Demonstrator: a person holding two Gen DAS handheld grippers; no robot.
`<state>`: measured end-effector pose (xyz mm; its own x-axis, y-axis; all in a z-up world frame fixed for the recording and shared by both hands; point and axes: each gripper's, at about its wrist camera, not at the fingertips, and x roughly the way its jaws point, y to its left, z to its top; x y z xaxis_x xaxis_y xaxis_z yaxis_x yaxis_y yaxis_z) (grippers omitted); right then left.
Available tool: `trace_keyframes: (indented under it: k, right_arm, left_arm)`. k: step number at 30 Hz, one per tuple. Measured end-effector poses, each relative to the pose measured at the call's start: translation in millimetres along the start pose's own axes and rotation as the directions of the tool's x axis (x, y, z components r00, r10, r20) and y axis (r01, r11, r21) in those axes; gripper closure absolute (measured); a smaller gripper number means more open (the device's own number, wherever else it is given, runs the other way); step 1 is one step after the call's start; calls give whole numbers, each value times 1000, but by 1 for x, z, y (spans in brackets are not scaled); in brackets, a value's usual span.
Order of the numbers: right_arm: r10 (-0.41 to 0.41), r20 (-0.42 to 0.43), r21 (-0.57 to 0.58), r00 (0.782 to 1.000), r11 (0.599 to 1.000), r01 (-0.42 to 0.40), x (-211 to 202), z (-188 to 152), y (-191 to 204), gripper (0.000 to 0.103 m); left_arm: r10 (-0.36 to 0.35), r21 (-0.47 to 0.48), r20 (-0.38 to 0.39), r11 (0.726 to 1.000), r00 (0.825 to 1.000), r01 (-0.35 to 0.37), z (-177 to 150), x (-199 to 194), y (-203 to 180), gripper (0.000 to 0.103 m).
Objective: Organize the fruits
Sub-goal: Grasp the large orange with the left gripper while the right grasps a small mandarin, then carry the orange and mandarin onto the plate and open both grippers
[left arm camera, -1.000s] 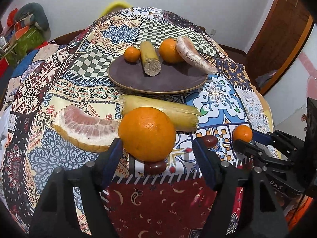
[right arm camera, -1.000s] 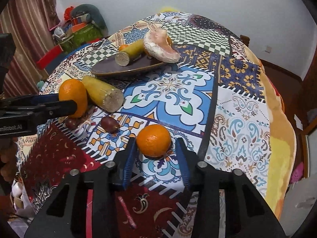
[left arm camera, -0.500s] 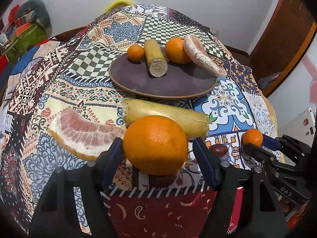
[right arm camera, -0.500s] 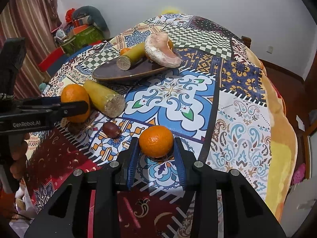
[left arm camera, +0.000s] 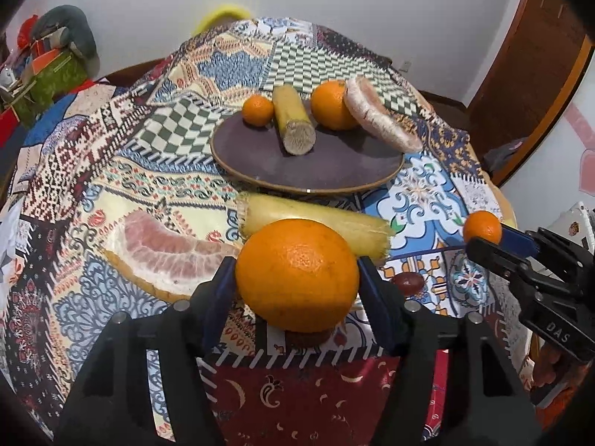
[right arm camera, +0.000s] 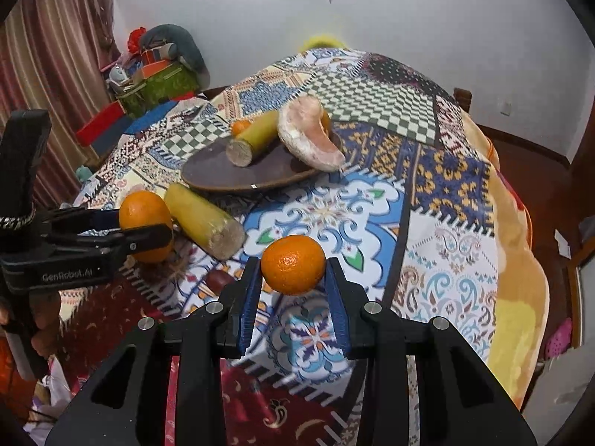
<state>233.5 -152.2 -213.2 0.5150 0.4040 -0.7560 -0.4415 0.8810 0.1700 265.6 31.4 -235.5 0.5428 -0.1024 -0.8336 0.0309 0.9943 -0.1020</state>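
Observation:
My left gripper [left arm camera: 296, 277] is shut on a large orange [left arm camera: 297, 275] and holds it above the patterned tablecloth; it also shows in the right wrist view [right arm camera: 145, 225]. My right gripper [right arm camera: 293, 264] is shut on a small mandarin [right arm camera: 293, 264], lifted off the cloth; the mandarin shows at the right in the left wrist view [left arm camera: 482, 227]. A dark oval plate [left arm camera: 334, 171] behind holds a small mandarin [left arm camera: 257, 110], a sugarcane piece [left arm camera: 292, 120], an orange [left arm camera: 331, 104] and a pomelo wedge [left arm camera: 379, 119].
On the cloth lie a long sugarcane piece [left arm camera: 316, 223], a pomelo wedge [left arm camera: 167, 252] at the left and a dark red date [left arm camera: 409, 282]. Boxes and clutter [right arm camera: 156, 70] stand beyond the table's far left. A wooden door [left arm camera: 528, 74] is at the right.
Both grippers closed on their fruits and lifted them off the cloth. The left gripper rose with the orange, uncovering less of the date beneath it; the right rose with the mandarin.

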Motion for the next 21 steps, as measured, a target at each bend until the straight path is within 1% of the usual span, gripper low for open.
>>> trace_keyframes:
  k: [6,13,21]
  right_arm:
    - [11,30,-25,999,1000,-10,1,15,8,71]
    - [21,67,-50,998,999,-17,2,35,16,71]
    - [27,118,-80,993,997,-17,9,62,20,71]
  left_arm:
    - [5,0,64,1000,998,-5,10,-24,4,40]
    - [14,-1,131,1000,991,-14,28,-45,12,40]
    - [28,-12,171,1000,985,-27,50,-46,24,40]
